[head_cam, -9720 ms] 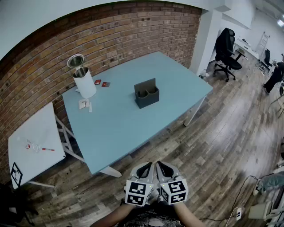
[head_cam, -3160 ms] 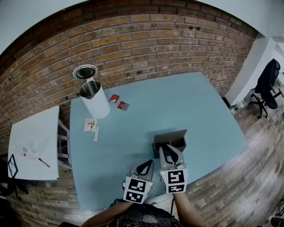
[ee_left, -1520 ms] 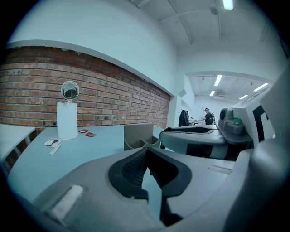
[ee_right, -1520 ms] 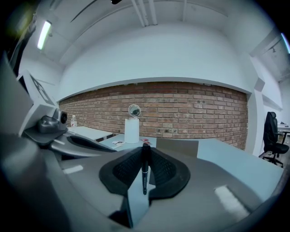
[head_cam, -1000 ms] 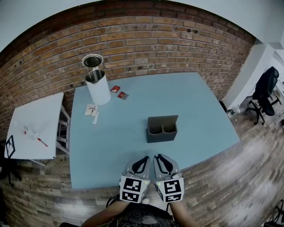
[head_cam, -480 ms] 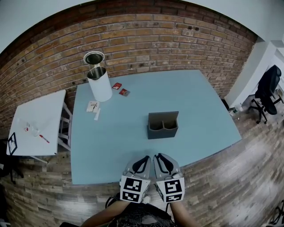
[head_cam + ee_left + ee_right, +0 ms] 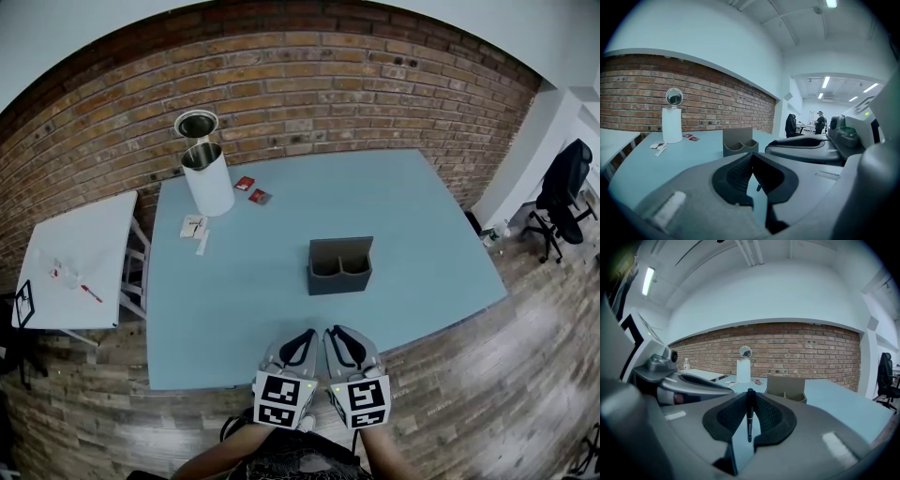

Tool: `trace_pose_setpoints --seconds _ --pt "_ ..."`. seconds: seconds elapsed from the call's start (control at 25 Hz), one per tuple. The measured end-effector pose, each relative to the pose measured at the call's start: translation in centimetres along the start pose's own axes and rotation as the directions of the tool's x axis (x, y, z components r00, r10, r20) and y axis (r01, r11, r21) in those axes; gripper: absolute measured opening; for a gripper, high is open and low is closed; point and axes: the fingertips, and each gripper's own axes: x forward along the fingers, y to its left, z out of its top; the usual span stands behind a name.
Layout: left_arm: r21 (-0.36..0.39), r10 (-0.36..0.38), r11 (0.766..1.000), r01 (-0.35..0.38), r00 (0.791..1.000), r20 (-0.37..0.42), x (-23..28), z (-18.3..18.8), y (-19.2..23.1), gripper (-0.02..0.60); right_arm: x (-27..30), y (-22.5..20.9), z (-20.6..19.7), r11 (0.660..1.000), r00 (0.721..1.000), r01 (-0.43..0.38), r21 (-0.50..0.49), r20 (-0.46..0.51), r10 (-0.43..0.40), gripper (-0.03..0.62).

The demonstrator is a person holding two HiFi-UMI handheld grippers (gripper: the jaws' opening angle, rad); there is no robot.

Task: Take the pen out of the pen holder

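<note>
The grey two-pocket pen holder [image 7: 339, 265] stands in the middle of the blue table [image 7: 422, 225], both pockets looking empty. My right gripper [image 7: 337, 336] hovers at the table's front edge, well short of the holder. In the right gripper view a thin black pen [image 7: 749, 420] stands upright, pinched between the shut jaws of the right gripper [image 7: 750, 394], with the holder [image 7: 786, 387] beyond. My left gripper [image 7: 304, 337] sits just beside the right one. Its jaws [image 7: 751, 158] meet with nothing in them, and the holder [image 7: 739, 142] shows ahead.
A white cylinder with a round mirror on top [image 7: 206, 178] stands at the table's back left. Two red cards [image 7: 253, 190] and white slips [image 7: 194, 227] lie near it. A white side table [image 7: 66, 272] is at the left, a brick wall behind, an office chair [image 7: 562, 187] far right.
About 3 s ago my right gripper was at the holder; both grippers now sit back at the table's front edge. Over the last second almost nothing has moved.
</note>
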Motion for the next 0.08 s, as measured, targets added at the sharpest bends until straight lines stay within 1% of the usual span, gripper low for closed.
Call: trace_pose_setpoints --seconds 0.08 --pt "0.001 -0.002 1.0 0.002 1.0 0.003 0.08 0.02 -0.1 0.005 -0.01 0.05 0.06 1.0 1.0 -0.007 -0.003 -0.003 0.007 0.055"
